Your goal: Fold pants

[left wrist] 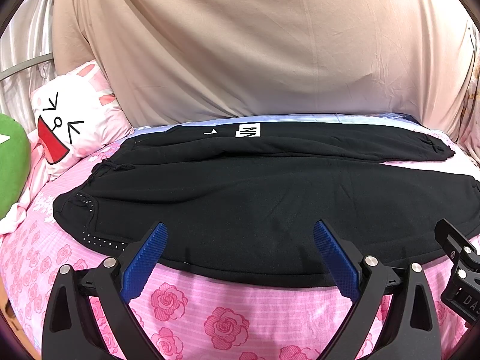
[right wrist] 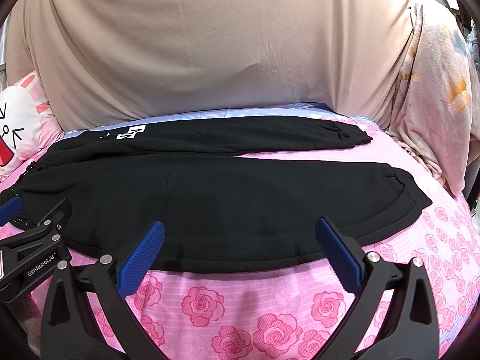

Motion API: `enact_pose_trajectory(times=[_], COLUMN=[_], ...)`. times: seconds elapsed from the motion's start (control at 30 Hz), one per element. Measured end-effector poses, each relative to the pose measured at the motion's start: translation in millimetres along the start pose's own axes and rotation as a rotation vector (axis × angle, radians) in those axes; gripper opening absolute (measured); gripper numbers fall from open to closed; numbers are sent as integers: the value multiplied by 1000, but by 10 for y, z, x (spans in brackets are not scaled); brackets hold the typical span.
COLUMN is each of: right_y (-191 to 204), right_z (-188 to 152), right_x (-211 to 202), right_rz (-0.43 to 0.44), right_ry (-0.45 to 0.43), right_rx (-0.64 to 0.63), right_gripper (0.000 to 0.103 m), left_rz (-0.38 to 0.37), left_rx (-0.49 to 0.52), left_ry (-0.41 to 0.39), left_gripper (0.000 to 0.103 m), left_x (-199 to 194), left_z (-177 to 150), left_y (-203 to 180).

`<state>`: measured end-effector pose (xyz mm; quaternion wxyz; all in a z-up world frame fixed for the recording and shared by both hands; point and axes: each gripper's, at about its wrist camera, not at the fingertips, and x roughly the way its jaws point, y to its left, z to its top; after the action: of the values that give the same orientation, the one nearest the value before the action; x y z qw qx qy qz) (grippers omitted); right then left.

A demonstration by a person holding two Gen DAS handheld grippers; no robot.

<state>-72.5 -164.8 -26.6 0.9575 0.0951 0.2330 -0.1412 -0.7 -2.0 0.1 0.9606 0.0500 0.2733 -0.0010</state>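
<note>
Both grippers hover over the near edge of a bed, fingers spread wide and holding nothing: the left gripper near the waistband end, the right gripper further toward the cuffs. Beyond them hangs a beige sheet. The pink rose-print bedspread carries black pants, laid flat lengthwise, legs side by side, waistband left, cuffs right. A rabbit pillow sits at the left, just beside the waistband.

Pink rose-print bedsheet, rabbit cushion, beige drape
</note>
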Motion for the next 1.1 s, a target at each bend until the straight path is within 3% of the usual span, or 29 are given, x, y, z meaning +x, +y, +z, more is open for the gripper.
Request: enact_pose_trajectory(times=[1.1], right_y=[-6], right_z=[5], right_x=[2], right_rz=[4], right_ry=[3], right_rx=[2], right_gripper=[98], left_rz=[1], left_rx=[8], left_ry=[5], left_gripper=[96], left_x=[-8], left_z=[-5], left_y=[-3])
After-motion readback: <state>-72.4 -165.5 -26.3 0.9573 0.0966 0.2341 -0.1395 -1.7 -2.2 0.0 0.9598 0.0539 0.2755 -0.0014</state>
